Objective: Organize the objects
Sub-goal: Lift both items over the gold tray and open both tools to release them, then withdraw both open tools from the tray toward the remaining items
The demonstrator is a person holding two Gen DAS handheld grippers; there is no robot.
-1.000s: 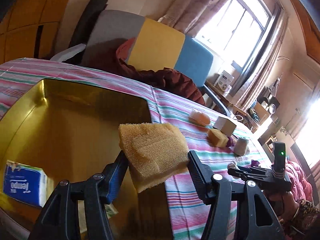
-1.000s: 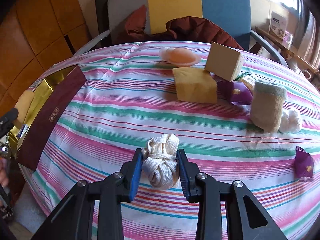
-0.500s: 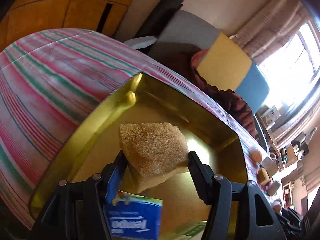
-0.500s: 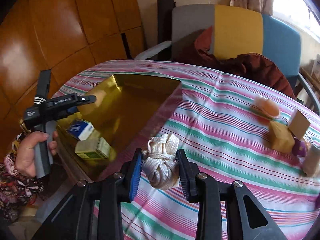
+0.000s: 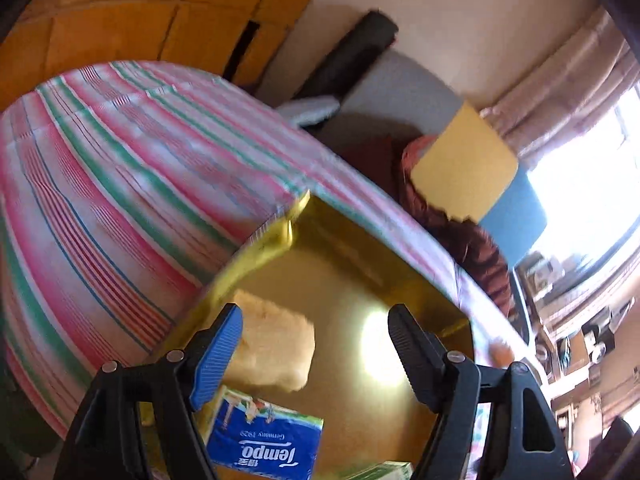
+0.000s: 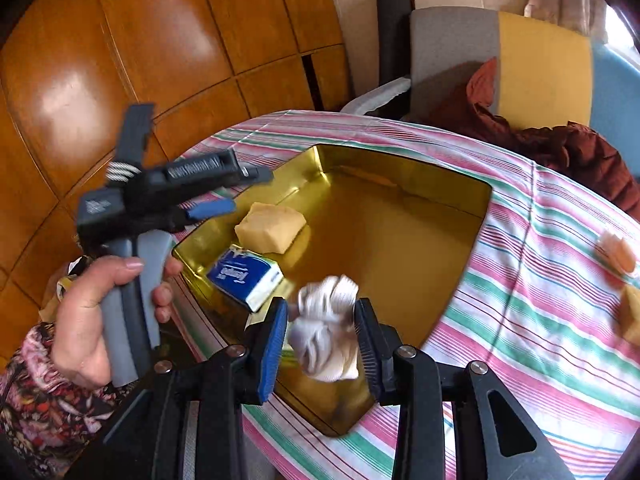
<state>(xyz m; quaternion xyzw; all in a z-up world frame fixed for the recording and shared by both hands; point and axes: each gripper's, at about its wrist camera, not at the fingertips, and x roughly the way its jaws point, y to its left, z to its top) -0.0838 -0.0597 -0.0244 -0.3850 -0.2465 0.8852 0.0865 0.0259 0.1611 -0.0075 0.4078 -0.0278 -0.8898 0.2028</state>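
A gold tin box (image 5: 256, 256) (image 6: 472, 216) sits open on the striped table. A yellow sponge (image 5: 276, 352) (image 6: 270, 227) lies inside it by the left wall. My left gripper (image 5: 314, 344) is open just above the sponge; it also shows in the right wrist view (image 6: 224, 196). A blue Tempo tissue pack (image 5: 266, 446) (image 6: 244, 274) lies beside the sponge. My right gripper (image 6: 322, 334) is shut on a white rope bundle (image 6: 324, 336), held above the box's near corner.
The striped tablecloth (image 6: 520, 300) carries an orange object (image 6: 618, 250) and another yellow sponge (image 6: 632, 312) at the right. A chair with a dark red garment (image 6: 560, 144) stands behind the table. Wood panelling (image 6: 120, 60) lies to the left.
My left gripper opened and let the sponge drop into the box. My right gripper carried the rope bundle left, over the box.
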